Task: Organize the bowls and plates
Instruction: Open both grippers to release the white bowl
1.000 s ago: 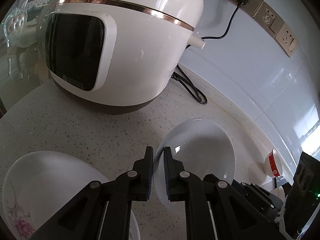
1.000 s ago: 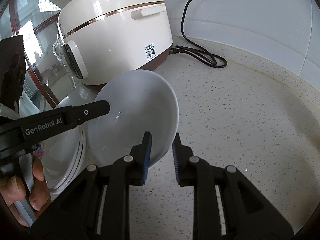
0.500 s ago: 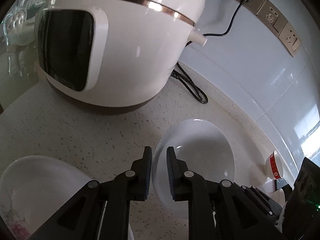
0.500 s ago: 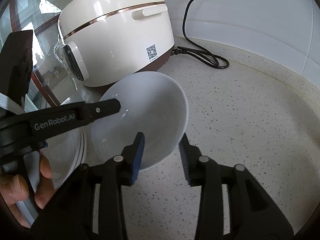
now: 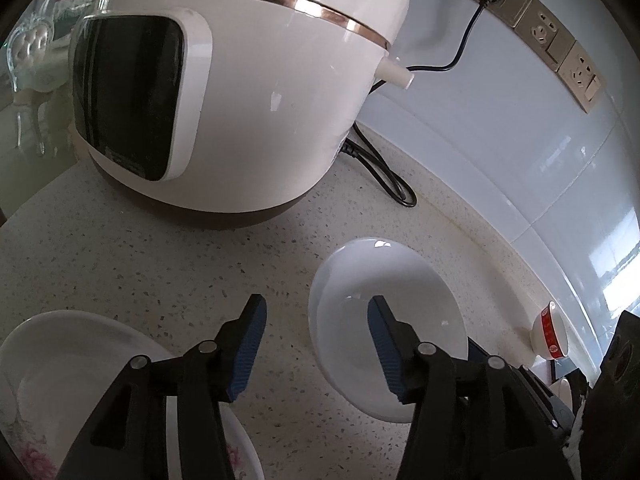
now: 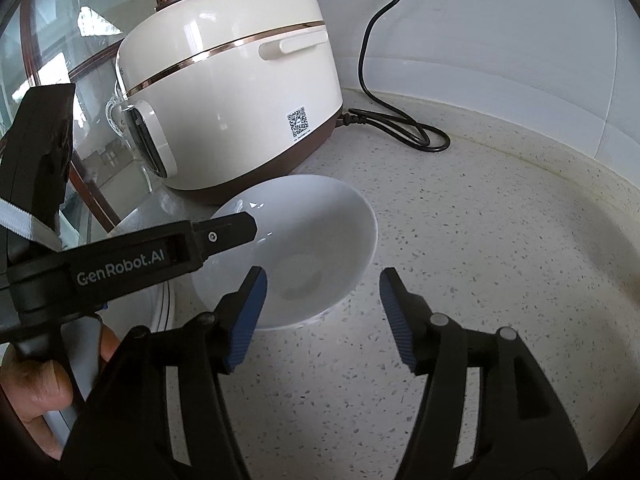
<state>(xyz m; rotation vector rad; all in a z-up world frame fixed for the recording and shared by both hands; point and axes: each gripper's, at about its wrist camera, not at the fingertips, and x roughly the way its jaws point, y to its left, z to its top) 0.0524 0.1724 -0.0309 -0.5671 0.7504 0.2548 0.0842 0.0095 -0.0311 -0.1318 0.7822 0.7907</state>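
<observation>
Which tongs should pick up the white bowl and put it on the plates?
Probably the left tongs. They are open, with one finger already over the white bowl, and the flowered plates sit right beside them. The right tongs are open too, but farther from the plates.

A plain white glossy ceramic bowl (image 6: 304, 256) sits upright and empty on the speckled countertop, just in front of the rice cooker's base. Beside it to the left lies a white shallow ceramic plate with a pink flower print (image 5: 68, 356), stacked on another.
</observation>
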